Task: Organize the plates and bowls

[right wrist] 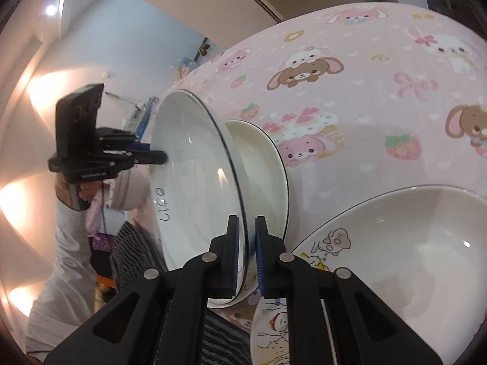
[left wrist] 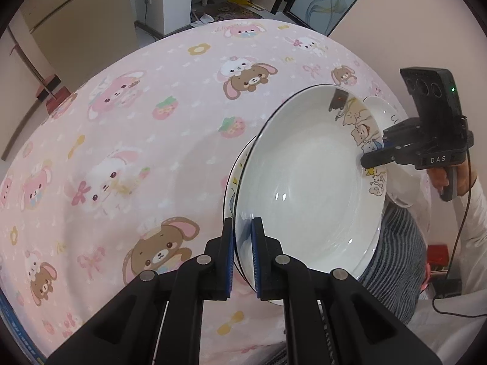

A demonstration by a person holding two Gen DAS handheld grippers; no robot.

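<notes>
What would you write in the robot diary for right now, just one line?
step: lifting | left gripper: shut on plate rim | right gripper: shut on opposite rim | plate: tilted above pink tablecloth

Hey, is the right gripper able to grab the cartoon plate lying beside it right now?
Probably not yet: the right gripper is shut on the rim of the raised plate, opposite the left gripper. Once freed, the cartoon plate lies close, its rim exposed.

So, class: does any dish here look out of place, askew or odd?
Yes. The large white plate is held on edge, nearly vertical, above the pink tablecloth. The left gripper and right gripper pinch opposite rims. Other dishes sit close behind it. No chips or spills are visible.
</notes>
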